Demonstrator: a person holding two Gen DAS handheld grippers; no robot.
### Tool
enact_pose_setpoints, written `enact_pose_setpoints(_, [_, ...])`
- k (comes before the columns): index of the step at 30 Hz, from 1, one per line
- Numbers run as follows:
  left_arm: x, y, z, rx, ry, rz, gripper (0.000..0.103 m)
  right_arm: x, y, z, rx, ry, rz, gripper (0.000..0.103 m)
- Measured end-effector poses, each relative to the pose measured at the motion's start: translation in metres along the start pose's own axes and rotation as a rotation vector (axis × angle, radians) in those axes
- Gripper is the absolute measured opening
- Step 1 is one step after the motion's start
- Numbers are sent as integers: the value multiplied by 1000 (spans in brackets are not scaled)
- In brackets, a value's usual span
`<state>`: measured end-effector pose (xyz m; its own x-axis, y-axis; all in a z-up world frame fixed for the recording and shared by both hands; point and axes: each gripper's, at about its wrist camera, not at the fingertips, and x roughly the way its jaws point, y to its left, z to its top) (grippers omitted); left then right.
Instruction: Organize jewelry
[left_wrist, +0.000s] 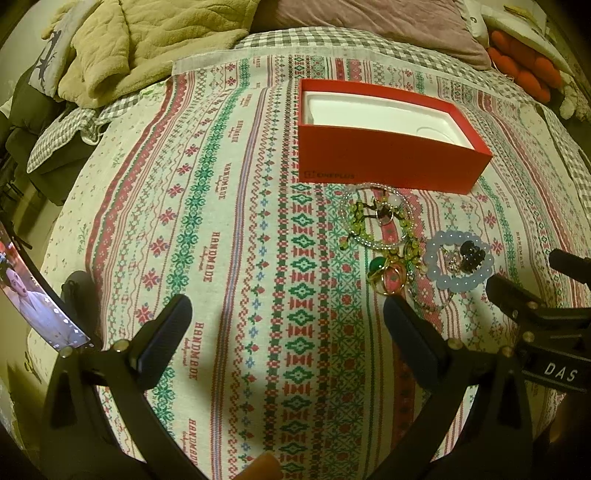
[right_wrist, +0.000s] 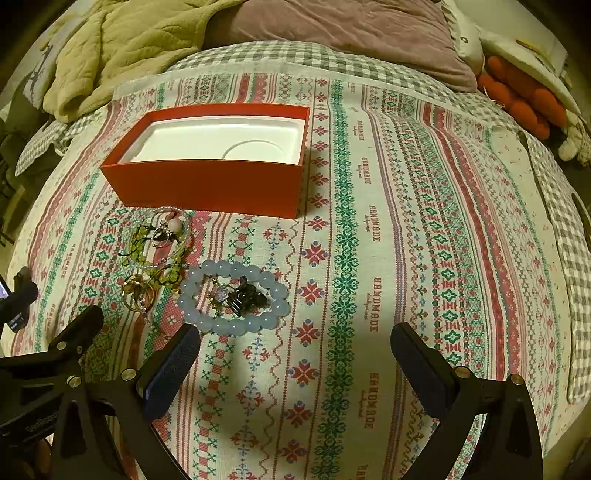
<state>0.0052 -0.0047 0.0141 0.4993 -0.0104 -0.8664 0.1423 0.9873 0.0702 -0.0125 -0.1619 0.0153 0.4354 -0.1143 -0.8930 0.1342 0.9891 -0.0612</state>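
You held the left gripper (left_wrist: 286, 325) and right gripper (right_wrist: 295, 349) spread wide and empty above the patterned cloth (right_wrist: 406, 221), touching nothing; the jewelry pile (right_wrist: 207, 280) lay just beside the red OnePlus box (right_wrist: 207, 181).

An open box (right_wrist: 207, 184) sits on the cloth (right_wrist: 406, 258) spread over the bed, toward its head. Just before the box lies a tangle of necklaces (right_wrist: 159, 243), with a bead bracelet (right_wrist: 232, 295) beside it to the right.

Black claw (left_wrist: 288, 325) arms, blue pads (left_wrist: 166, 332), silver screws, white "DAS" label.
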Motion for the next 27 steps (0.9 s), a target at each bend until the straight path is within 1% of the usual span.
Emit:
enact_pose_setpoints(12, [-1, 0, 1, -5, 2, -5, 103, -3, 0, 2, -2, -2, 1, 103])
enact_pose_setpoints(15, [0, -1, 1, 3, 9, 4, 103, -5, 1, 2, 2, -4, 0, 103])
enact_pose_setpoints(19, [-1, 1, 2, 0, 9, -9, 103, -6, -2, 5, 3, -2, 3, 103])
enact_pose_setpoints(24, [0, 5, 4, 0, 20, -14, 103, -12, -5, 9, 2, -16, 13, 103])
enact_pose_setpoints(27, [1, 7, 5, 1, 25, -22, 103, -14, -8, 11, 5, -45, 25, 103])
